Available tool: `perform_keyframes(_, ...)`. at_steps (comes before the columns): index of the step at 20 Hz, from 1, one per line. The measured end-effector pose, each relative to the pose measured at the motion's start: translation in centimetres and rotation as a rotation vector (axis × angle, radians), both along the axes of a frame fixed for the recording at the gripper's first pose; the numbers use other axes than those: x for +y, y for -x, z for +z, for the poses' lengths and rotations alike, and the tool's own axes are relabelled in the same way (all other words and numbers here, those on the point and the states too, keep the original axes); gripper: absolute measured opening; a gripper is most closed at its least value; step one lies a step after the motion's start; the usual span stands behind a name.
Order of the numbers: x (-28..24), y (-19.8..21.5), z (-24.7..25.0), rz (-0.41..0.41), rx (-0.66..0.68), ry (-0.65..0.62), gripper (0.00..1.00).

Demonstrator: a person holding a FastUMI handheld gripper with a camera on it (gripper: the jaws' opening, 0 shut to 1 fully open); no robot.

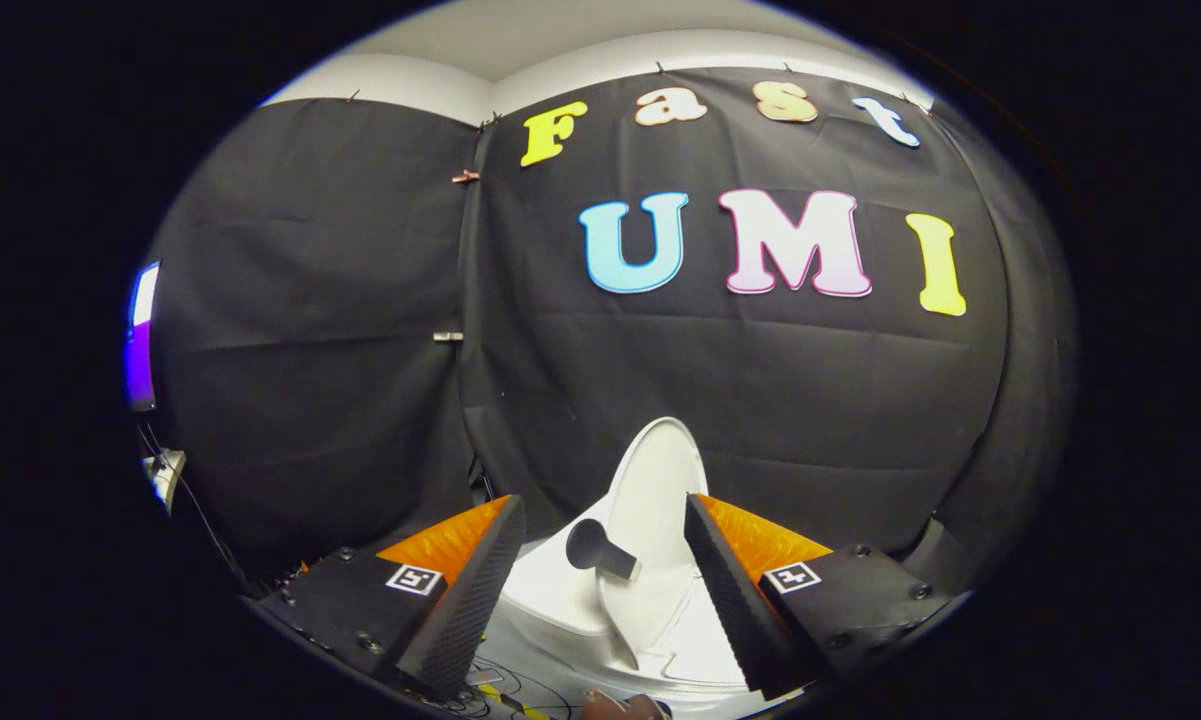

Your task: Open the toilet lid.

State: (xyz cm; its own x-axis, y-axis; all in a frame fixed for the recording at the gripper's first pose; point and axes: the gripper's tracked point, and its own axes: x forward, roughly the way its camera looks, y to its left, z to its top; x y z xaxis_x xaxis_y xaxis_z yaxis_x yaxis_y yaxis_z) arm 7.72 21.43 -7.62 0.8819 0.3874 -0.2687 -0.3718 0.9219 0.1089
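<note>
**Lid up, gripper clear**

The black cloth wall (820, 400) spans the upper and middle frame. Below it, in the lower centre, I see the white glossy toilet (560, 610), with its white oval toilet lid (665, 480) raised and leaning back toward the cloth, the tip near the middle of the frame. A dark round-headed handle piece (595, 548) sticks out from the lid's face, just ahead of my fingers.

My gripper (605, 590) sits at the bottom centre with its black ribbed fingers (475, 590) spread wide apart, holding nothing; the lid and handle show in the gap between them, beyond the tips. I judge the opening as done or nearly so.

What worries me: I cannot tell whether the lid rests firmly against anything behind it. If it stands short of its balance point, it could drop shut once nothing props it. Moving with fingers this wide, I could also clip the handle or the lid edge with the right finger and knock it forward. At the bottom edge, loose cables (505, 695) could snag.
</note>
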Motion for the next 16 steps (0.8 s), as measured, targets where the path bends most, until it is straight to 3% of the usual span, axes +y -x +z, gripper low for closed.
perform_keyframes(4,-4.7,2.4,4.9,-0.056,-0.067,-0.026,1.0)
perform_keyframes(9,-12.5,5.7,9.7,-0.182,-0.14,-0.031,1.0)
perform_keyframes(16,-20.4,9.2,11.6,-0.335,-0.167,-0.047,0.99)
